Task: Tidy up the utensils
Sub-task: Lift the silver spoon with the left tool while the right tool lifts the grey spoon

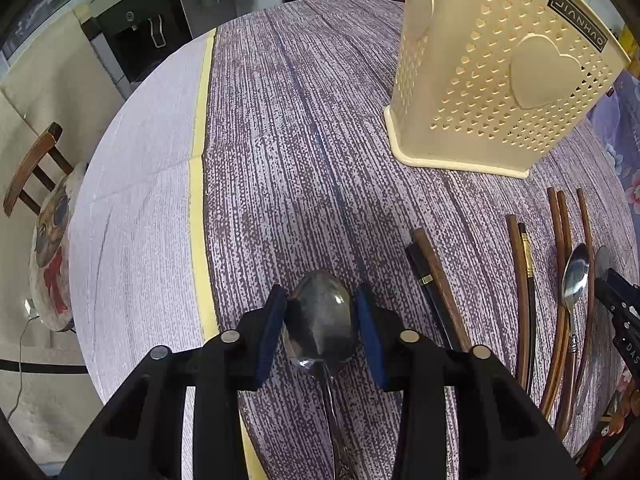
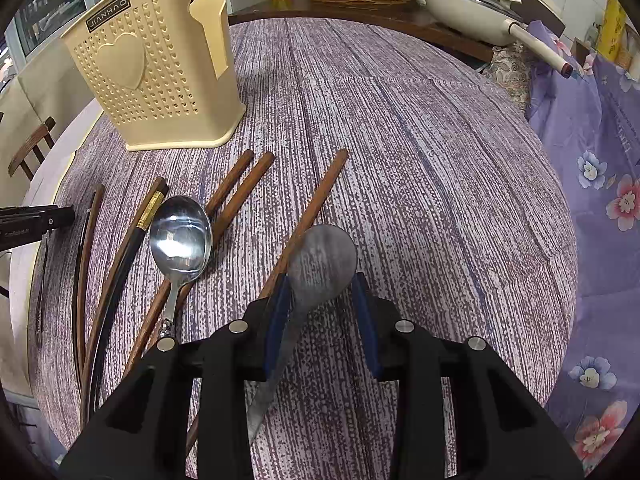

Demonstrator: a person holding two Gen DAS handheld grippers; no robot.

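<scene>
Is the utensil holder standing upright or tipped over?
Upright: the cream utensil holder stands on its base on the tablecloth, walls rising.

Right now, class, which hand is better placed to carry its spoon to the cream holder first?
Right, probably. The right gripper pinches its dull spoon, apparently raised above a chopstick, with the cream holder ahead. The left gripper has a dark spoon that seems to lie on the tablecloth.

Even, bright indoor light; glare on spoon bowl (image 2: 180,236); strong fisheye warp, dark corner vignetting.
</scene>
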